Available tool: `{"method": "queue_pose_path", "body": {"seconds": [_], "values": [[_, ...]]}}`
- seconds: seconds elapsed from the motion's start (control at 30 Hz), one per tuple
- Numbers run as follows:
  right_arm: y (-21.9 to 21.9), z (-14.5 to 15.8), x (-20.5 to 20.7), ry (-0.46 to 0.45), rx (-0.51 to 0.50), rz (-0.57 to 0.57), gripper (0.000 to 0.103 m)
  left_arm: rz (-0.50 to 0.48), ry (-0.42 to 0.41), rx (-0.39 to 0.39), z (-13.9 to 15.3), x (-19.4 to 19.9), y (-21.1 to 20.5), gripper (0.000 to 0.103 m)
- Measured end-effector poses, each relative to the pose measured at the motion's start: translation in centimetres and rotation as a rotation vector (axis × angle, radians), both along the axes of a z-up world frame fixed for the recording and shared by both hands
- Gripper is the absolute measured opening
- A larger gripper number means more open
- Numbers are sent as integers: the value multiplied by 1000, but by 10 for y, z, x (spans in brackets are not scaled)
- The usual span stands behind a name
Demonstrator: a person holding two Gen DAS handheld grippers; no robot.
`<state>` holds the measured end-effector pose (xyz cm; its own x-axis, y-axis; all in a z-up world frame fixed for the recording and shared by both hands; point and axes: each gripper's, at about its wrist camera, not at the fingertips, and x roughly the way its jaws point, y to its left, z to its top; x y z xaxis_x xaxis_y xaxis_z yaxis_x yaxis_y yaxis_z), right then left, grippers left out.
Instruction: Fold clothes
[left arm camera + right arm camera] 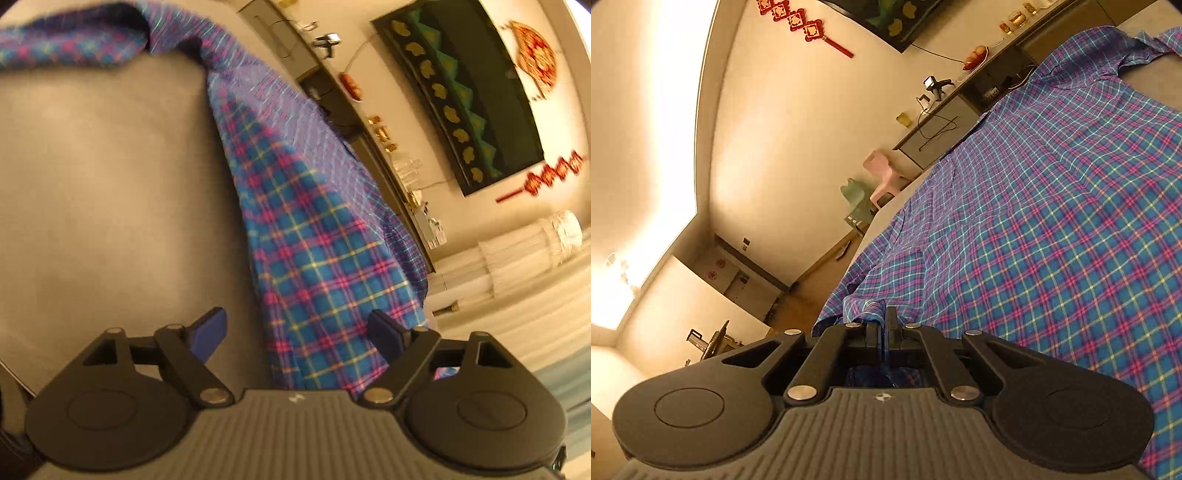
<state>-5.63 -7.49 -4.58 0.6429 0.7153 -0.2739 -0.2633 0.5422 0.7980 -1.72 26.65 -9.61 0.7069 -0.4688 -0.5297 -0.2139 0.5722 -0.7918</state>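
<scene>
Plaid fills both views: a blue shirt [1052, 206] crossed with pink and yellow lines, spread over a grey bed [92, 203].

From the right wrist camera the right claw [882, 332] has its two fingers pressed together on a bunched edge of the shirt, a thin strip of cloth showing between them. Beyond the pinch the fabric stretches away up and to the right across the bed, with its collar end [1137, 40] near the far top corner of the view.

From the left wrist camera the left claw [299, 336] stands with its fingers wide apart, one blue pad [207, 334] over the bare bed and the other at the far edge of the cloth. A band of the shirt [321, 258] runs between them from below the claw and narrows upward, then bends left into a blurred sleeve [74, 44] along the top of the frame. Neither pad visibly presses the cloth.

Behind the bed a low cabinet [945, 125] stands along the wall, a dark frame [469, 92] and red hanging ornaments [550, 173] above it. Two small plastic stools [875, 184] sit by the bed's end.
</scene>
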Motion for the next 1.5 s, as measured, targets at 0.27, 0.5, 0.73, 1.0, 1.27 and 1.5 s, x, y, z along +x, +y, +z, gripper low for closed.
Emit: {"method": "queue_pose_path", "body": {"seconds": [0.27,0.5,0.73,1.0,1.27,1.5], "values": [[-4,-13,-32,29,-35,14,0,42,-67,35,21,-28,13,4],[10,17,-67,-191,-528,258,68,162,54,336,51,-76,46,26],[-52,19,-17,-126,-752,84,71,86,20,429,54,-49,32,48],[-93,-36,2,6,-970,84,66,-50,82,490,17,-26,-1,18],[-134,-31,-21,18,-1216,-102,52,131,99,629,38,-62,30,6],[-95,-11,-47,-152,-1105,-113,55,63,-53,666,75,-58,3,31]]}}
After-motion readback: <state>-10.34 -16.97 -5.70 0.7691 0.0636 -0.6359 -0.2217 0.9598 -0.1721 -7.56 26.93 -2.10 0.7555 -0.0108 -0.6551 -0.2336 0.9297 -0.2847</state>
